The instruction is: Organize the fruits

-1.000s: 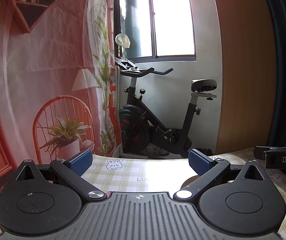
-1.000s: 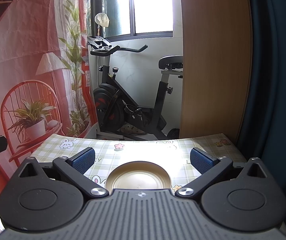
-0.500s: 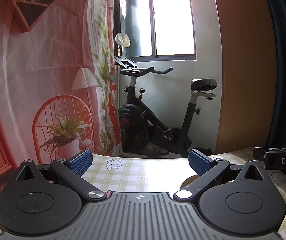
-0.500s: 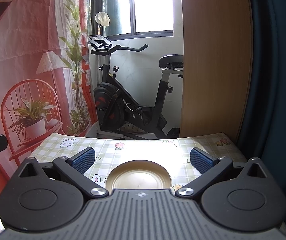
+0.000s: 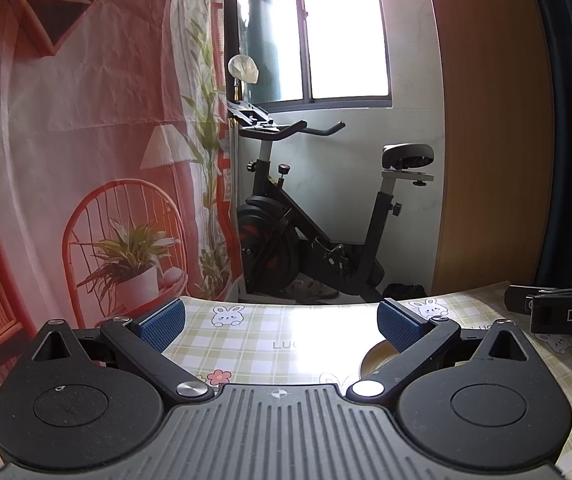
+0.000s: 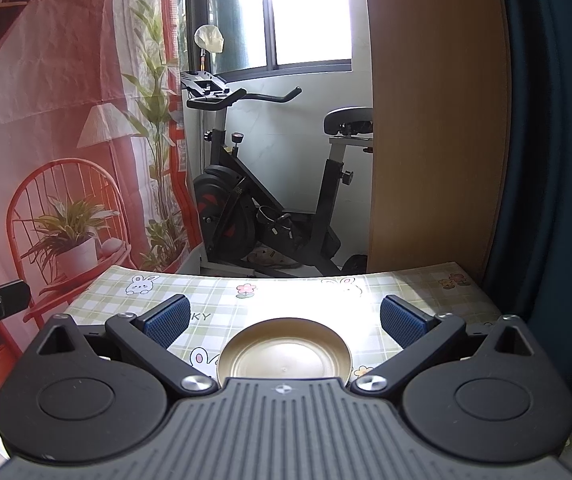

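Two hand-held tools hover side by side over a tabletop [image 6: 293,304] covered in a green checked cloth printed with rabbits and flowers. The right tool [image 6: 286,320] has its blue-padded fingers [image 6: 166,320] spread wide apart and grips nothing. Between those fingers and below them, a round gold plate [image 6: 286,360] sits flat on the cloth, with nothing on it. The left tool [image 5: 282,322] is likewise spread wide with nothing between its fingers. From its camera, only the left edge of the plate [image 5: 373,358] peeks out beside its right finger. The black side of the right tool [image 5: 565,312], with white letters on it, shows at the right edge of the left view. No fruit can be seen in either view. Beyond the tabletop stands a black exercise bike [image 6: 270,200] under a bright window [image 6: 309,12]. A printed backdrop [image 6: 66,120] showing a red chair and potted plant hangs to the left, and a wooden panel [image 6: 437,120] stands to the right.
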